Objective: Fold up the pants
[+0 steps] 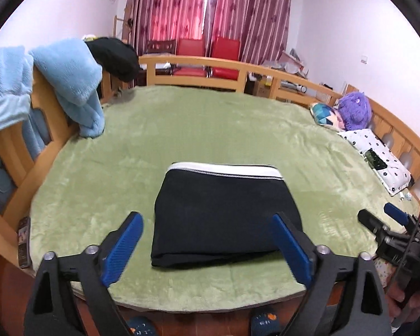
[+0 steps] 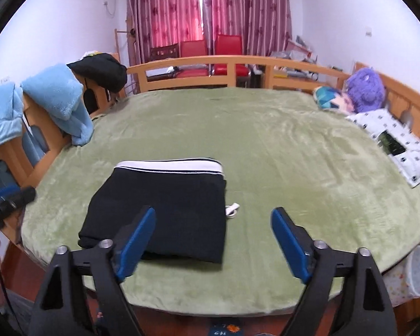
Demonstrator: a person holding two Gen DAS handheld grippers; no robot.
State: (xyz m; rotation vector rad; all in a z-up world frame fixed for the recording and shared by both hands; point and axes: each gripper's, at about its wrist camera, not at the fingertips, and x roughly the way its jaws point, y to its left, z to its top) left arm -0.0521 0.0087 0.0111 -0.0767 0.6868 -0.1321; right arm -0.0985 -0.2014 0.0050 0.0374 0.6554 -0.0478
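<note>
Black pants (image 1: 226, 210) lie folded into a squat packet on the green blanket (image 1: 182, 128), near the bed's front edge. Only the right wrist view shows a white drawstring end (image 2: 233, 209) poking out at the packet's right side, and a patterned bin (image 2: 418, 271) beside the bed. Only the left wrist view shows a phone (image 1: 23, 240) on the bed frame at the left edge. Each view catches the other gripper at its margin.

The packet is smooth and layered, its white waistband (image 1: 224, 170) at the far end, the folded edge toward the cameras. Its longer side runs left to right across the bed, and the waistband faces the curtains (image 1: 182, 8).

The left gripper (image 1: 207, 247) hangs above the packet's near edge, jaws spread wide, nothing between the pads. The right gripper (image 2: 214, 240) is likewise wide apart and empty, over the packet's near right corner.
</note>
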